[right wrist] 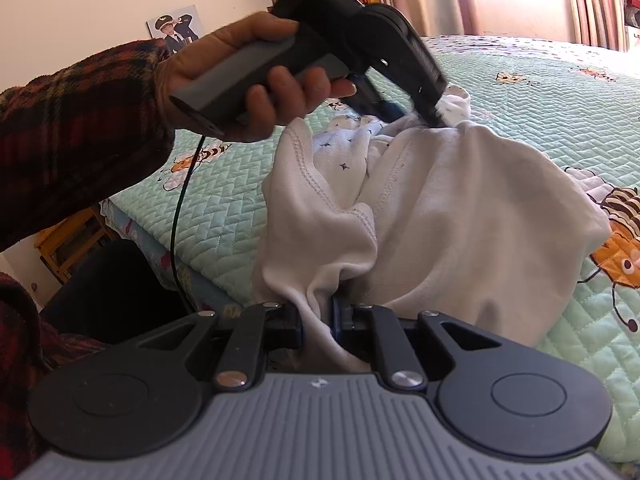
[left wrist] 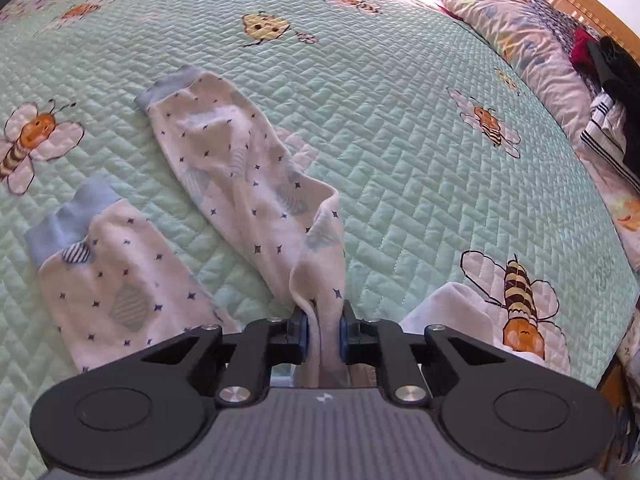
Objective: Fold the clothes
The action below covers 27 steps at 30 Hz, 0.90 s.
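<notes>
Pyjama trousers (left wrist: 224,168), white with small dark stars and blue cuffs, lie spread on the green bee-patterned quilt (left wrist: 400,128) in the left wrist view; the left gripper (left wrist: 323,332) pinches a raised fold where the legs meet. From the right wrist view, the right gripper (right wrist: 316,320) is clamped on the white waist edge of the trousers (right wrist: 440,220), bunched near the bed's edge. A hand (right wrist: 240,80) in a plaid sleeve (right wrist: 72,128) holds the left gripper (right wrist: 434,118) down on the cloth beyond.

The child's trousers (left wrist: 240,168) lie on the quilt (left wrist: 400,120), pillow (left wrist: 516,40) at its far right edge.
</notes>
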Motion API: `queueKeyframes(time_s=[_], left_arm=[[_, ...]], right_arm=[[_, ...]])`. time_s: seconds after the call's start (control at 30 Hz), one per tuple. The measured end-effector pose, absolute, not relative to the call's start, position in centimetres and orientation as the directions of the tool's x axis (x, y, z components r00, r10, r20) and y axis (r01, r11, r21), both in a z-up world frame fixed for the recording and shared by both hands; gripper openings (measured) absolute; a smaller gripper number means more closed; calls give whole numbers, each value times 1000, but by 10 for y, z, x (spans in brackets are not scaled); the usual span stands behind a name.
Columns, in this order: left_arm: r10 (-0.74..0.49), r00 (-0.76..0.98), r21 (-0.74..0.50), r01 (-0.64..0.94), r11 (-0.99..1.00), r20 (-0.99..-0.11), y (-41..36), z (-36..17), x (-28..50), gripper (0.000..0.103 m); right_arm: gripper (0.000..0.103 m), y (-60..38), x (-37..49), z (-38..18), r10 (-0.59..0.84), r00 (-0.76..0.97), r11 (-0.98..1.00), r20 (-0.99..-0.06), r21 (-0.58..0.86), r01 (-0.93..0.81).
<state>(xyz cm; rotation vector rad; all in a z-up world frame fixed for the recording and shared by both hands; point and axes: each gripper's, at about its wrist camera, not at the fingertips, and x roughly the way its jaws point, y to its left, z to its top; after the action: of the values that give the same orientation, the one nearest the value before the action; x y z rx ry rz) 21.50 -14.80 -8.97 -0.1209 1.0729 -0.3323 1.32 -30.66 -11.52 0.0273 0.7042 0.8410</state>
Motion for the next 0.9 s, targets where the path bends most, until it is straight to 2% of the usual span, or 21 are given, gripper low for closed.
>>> queueKeyframes(time_s=[0.07,0.13,0.17,0.2,0.23,0.3,0.33,0.53,0.63,0.8,0.9], left_arm=[[-339,472,-256,232,938,-814,-149,-90,209,15],[-474,545,-389,273,880,-691,-132,-89,199,23],[-569,556,-510,278,814,-605,-118,-92,197,48],[-582,535,-534,262,804,-613,-114,-94,199,69],[-594,513,-558,245,793,-619,-110,-96,201,66],[-594,491,-563,230,794,-637,-106,-98,203,21],[-582,491,-546,233,805,-648,-106,-98,203,14],[-494,549,-448,228,865,-674,-102,-85,201,8],[-464,618,-451,191,872,-635,-79,-71,192,7],[-439,741,-529,134,838,-507,-32,-37,164,6],[-448,793,-572,157,805,-414,-13,-9,148,6]], right_arm=[[15,-307,13,-116,691,457,680,-560,292,-672],[15,-307,13,-116,691,457,681,-560,293,-671],[16,-306,13,-116,690,458,682,-561,291,-671],[16,-306,13,-115,689,459,683,-562,289,-671],[16,-306,13,-115,686,460,684,-563,286,-671],[16,-305,12,-115,682,463,688,-566,281,-670],[17,-304,12,-114,679,464,689,-569,278,-669],[18,-302,10,-113,658,479,707,-581,257,-659],[20,-303,9,-111,637,502,727,-585,239,-644],[20,-311,10,-94,542,621,804,-566,136,-578],[21,-323,28,-75,514,662,839,-545,155,-522]])
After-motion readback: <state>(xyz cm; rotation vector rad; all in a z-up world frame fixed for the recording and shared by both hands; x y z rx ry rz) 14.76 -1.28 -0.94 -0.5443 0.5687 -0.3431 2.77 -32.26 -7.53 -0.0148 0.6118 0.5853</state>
